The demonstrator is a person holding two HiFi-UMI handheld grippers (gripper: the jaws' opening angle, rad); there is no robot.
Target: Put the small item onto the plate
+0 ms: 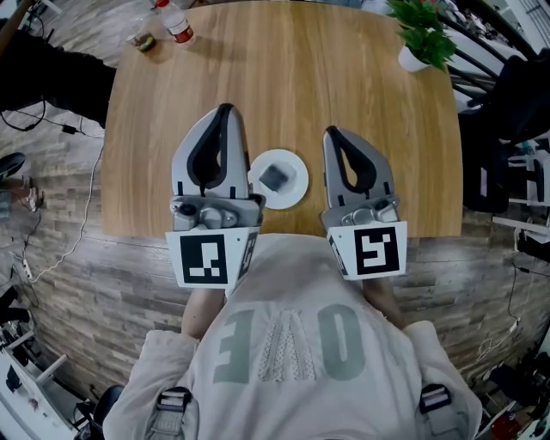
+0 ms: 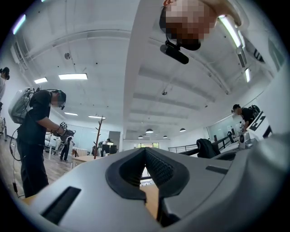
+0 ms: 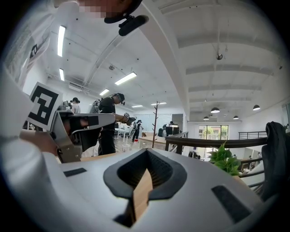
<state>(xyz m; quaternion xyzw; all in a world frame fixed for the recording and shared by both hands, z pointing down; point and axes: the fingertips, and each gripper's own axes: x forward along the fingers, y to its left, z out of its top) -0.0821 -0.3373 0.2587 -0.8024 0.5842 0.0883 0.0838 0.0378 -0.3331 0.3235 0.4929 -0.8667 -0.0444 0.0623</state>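
A small grey square item point(image 1: 275, 178) lies on a round white plate point(image 1: 295, 191) near the front edge of the wooden table point(image 1: 284, 86). My left gripper point(image 1: 226, 108) is held just left of the plate, above the table, its jaws shut with nothing between them. On the plate's right, the right gripper point(image 1: 331, 131) is also shut and empty. In the left gripper view the closed left gripper point(image 2: 146, 150) points level out into the room. The right gripper view shows the right gripper point(image 3: 147, 152) closed the same way. Neither gripper touches the plate or the item.
A plastic bottle point(image 1: 176, 22) and a small jar point(image 1: 144, 41) stand at the table's far left. A potted plant point(image 1: 423, 36) is at the far right corner. A dark chair point(image 1: 514, 103) sits right of the table. A person point(image 2: 35, 136) stands beyond the left gripper.
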